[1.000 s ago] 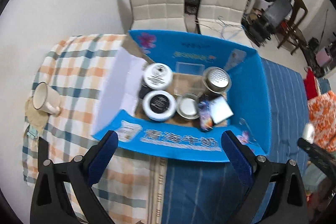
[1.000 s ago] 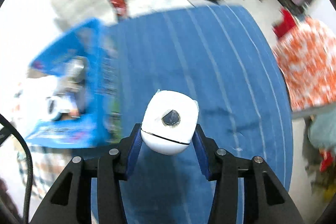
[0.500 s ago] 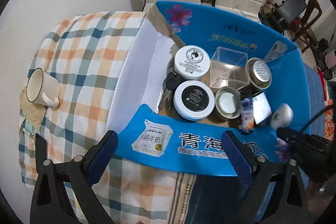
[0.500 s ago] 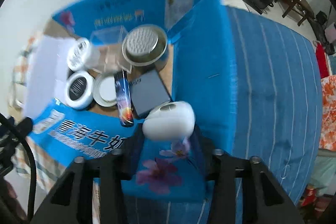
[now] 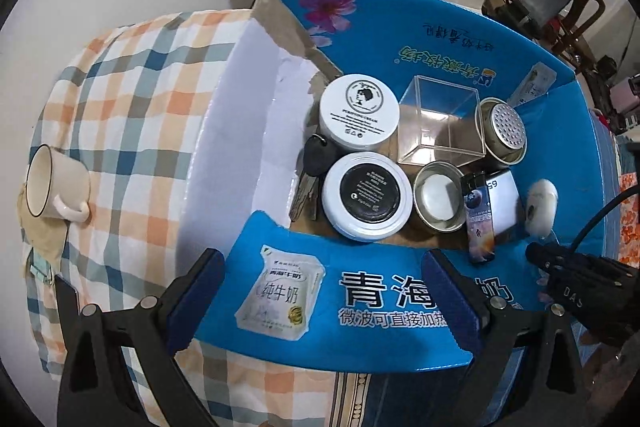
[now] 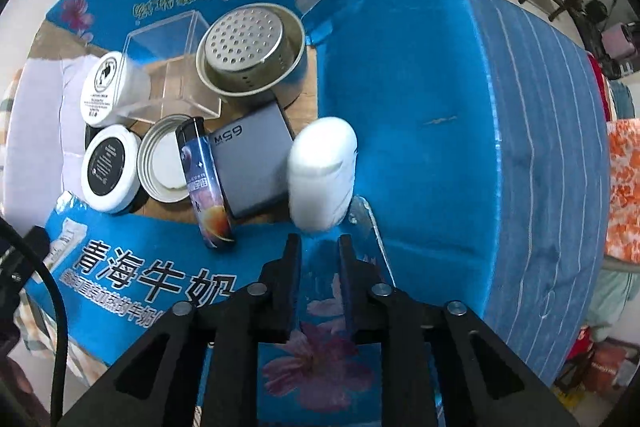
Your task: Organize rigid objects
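A second ago the white rounded case (image 6: 322, 173) sat pinched in the right hand-held gripper (image 6: 320, 247) over the blue striped cloth (image 6: 540, 147); now it lies blurred inside the blue carton (image 5: 400, 291), free of the fingers, against the right wall beside the grey 65W charger (image 6: 252, 163). The left hand-held gripper (image 5: 320, 283) hangs spread wide and empty at the carton's near flap. The right one's fingers stand narrowly apart, holding nothing. Left of the carton, a mug (image 5: 52, 187) rests on the checked cloth (image 5: 132, 99). Jars, lighter and strainer crowd the carton floor.
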{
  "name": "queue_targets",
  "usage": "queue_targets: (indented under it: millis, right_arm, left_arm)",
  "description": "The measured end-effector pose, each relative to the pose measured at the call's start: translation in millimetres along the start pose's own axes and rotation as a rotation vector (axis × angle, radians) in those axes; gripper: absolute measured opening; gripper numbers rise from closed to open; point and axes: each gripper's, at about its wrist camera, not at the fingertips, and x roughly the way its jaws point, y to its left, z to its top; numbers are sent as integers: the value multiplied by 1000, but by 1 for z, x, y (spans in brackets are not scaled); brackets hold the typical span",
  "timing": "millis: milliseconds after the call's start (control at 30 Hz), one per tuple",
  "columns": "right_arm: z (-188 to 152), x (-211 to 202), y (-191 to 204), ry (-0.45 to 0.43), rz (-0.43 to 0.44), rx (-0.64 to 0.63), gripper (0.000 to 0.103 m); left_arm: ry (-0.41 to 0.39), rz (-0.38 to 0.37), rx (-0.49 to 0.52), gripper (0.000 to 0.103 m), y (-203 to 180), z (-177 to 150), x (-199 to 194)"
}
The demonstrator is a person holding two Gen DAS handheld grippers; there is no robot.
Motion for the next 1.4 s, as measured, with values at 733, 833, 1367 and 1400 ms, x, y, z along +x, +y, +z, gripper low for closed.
queue_targets:
  millis: [733, 833, 1367, 1400]
  right_arm:
    - [-23, -92, 6, -158, 41, 19, 87]
    - [-41, -135, -1, -223, 71, 9, 92]
    - [-122, -297, -28, -448, 134, -4, 97]
    - [-126, -303, -28, -459, 133, -9, 98]
  left_arm:
    - [-99, -3, 57, 101, -25, -8, -79]
    - [-148, -10, 67, 101, -28, -14, -116]
    - [-275, -40, 38, 101, -29, -55, -238]
    - [-283, -33, 40, 101, -29, -56, -242]
